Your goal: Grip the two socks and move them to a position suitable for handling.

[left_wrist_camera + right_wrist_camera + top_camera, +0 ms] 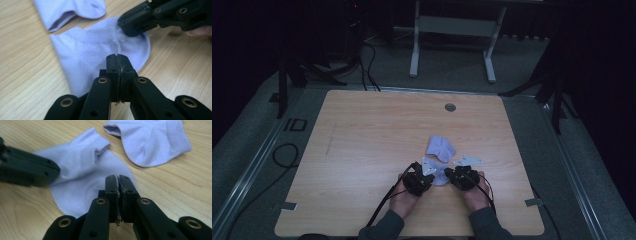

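Two pale lilac socks lie on the wooden table. The near sock lies flat between my two grippers. My left gripper has its jaws pressed together at one end of it, apparently pinching the fabric. At the opposite end my right gripper is shut the same way, and the cloth wrinkles by its tip. The left gripper's tip rests on the sock's edge. The far sock lies loose just beyond.
A round grey grommet sits in the tabletop near the far edge. Bare wood spreads to the left and right of my hands. Cables trail off the near edge. A white desk frame stands on the floor behind.
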`<state>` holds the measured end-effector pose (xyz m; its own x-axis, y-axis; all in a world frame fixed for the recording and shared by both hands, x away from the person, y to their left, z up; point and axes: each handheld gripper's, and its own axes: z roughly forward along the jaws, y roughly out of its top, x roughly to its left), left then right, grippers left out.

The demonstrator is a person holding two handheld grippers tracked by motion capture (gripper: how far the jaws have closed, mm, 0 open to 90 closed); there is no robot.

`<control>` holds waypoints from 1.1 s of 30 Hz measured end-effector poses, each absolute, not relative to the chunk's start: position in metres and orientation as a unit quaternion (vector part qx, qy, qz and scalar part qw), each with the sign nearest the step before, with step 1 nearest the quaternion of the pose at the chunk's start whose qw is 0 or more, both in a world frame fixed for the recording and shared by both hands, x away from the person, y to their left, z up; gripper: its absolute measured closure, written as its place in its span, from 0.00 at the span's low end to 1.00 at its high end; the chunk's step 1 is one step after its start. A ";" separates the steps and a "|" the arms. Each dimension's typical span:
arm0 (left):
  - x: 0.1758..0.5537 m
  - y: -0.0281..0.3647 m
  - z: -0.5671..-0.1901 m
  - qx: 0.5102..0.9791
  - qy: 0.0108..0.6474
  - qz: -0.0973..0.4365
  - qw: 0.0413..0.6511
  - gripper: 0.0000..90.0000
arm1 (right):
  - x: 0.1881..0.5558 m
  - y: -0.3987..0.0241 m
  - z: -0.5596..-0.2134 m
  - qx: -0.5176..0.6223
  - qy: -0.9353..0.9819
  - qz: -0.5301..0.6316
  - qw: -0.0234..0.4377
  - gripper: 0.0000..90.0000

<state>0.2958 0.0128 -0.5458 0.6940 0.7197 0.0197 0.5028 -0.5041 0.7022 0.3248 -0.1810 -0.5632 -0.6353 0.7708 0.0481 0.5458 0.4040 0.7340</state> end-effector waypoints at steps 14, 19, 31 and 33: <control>0.306 0.071 -0.532 0.803 0.433 0.187 0.364 1.00 | 0.325 -0.182 -0.563 0.399 0.825 0.371 0.150 0.96; 0.309 0.089 -0.536 0.798 0.451 0.195 0.348 1.00 | 0.325 -0.182 -0.563 0.399 0.826 0.370 0.149 0.96; 0.289 0.097 -0.556 0.820 0.443 0.172 0.320 1.00 | 0.322 -0.184 -0.562 0.387 0.832 0.363 0.158 0.94; 0.283 0.096 -0.556 0.821 0.439 0.169 0.323 0.99 | 0.322 -0.185 -0.562 0.389 0.832 0.362 0.158 0.94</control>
